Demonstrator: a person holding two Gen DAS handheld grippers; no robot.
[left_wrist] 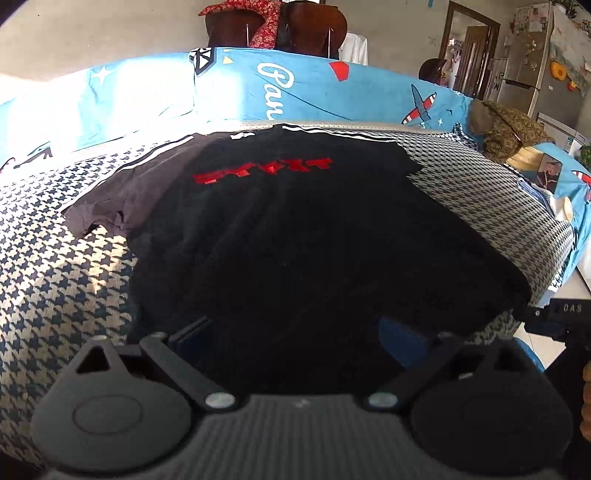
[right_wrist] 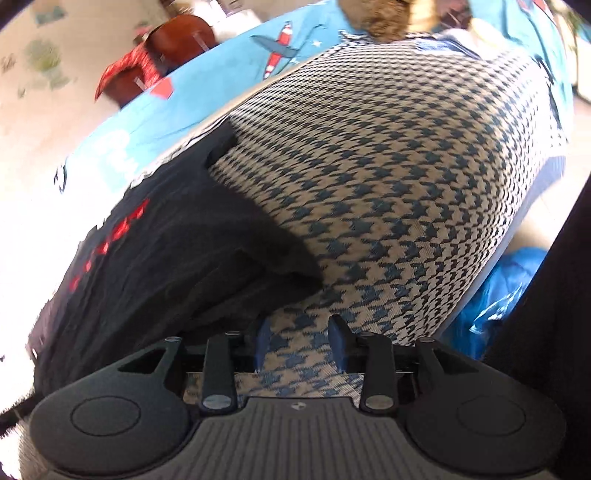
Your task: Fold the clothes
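Note:
A black T-shirt [left_wrist: 295, 229] with red lettering [left_wrist: 262, 170] lies spread flat on the houndstooth sofa seat [left_wrist: 62, 280]. Its collar points away from me and one sleeve [left_wrist: 110, 206] lies out to the left. My left gripper [left_wrist: 295, 339] hangs open and wide over the shirt's near hem, with the black cloth showing between its fingers [left_wrist: 402, 343]. In the right wrist view the shirt [right_wrist: 155, 266] lies to the left. My right gripper [right_wrist: 301, 343] is open just off the shirt's right edge, with only houndstooth seat [right_wrist: 388, 184] between its blue fingers [right_wrist: 338, 341].
A blue cover [left_wrist: 314, 92] printed with planes drapes the sofa back. A brown patterned cloth [left_wrist: 506, 129] lies at the far right of the seat. Wooden chairs with a red floral cloth [left_wrist: 266, 26] stand behind the sofa. A blue plastic bag [right_wrist: 506, 291] sits beside the sofa.

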